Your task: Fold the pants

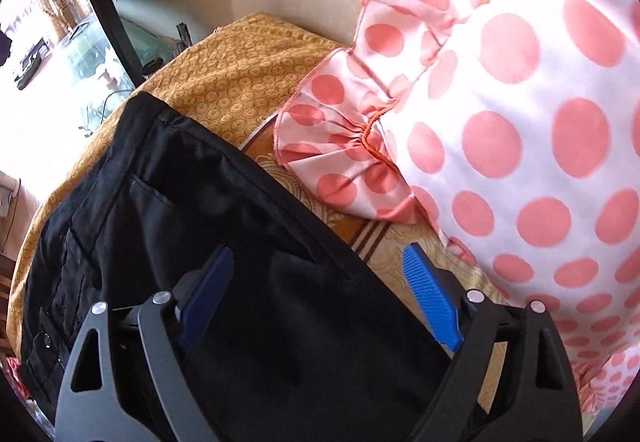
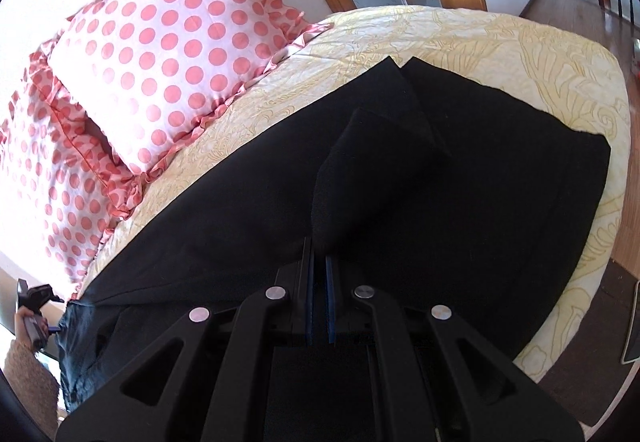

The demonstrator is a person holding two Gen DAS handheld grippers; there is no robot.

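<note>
Black pants (image 2: pixel 440 177) lie spread across the bed, legs reaching toward the far edge. My right gripper (image 2: pixel 319 262) is shut on a raised fold of the pants fabric, pinched between its blue pads. In the left wrist view the waist end of the pants (image 1: pixel 208 209), with a back pocket and buttons, lies on the bed. My left gripper (image 1: pixel 316 262) is open just above it, blue fingers (image 1: pixel 428 294) wide apart, holding nothing. The left gripper also shows small at the pants' waist in the right wrist view (image 2: pixel 36 318).
Two white pillows with pink dots (image 2: pixel 172 53) lie beside the pants; one is close to the left gripper (image 1: pixel 520 113). The bed has a cream patterned cover (image 2: pixel 540 53) and an orange cloth (image 1: pixel 224 73). Wooden floor (image 2: pixel 580 5) lies beyond the bed edge.
</note>
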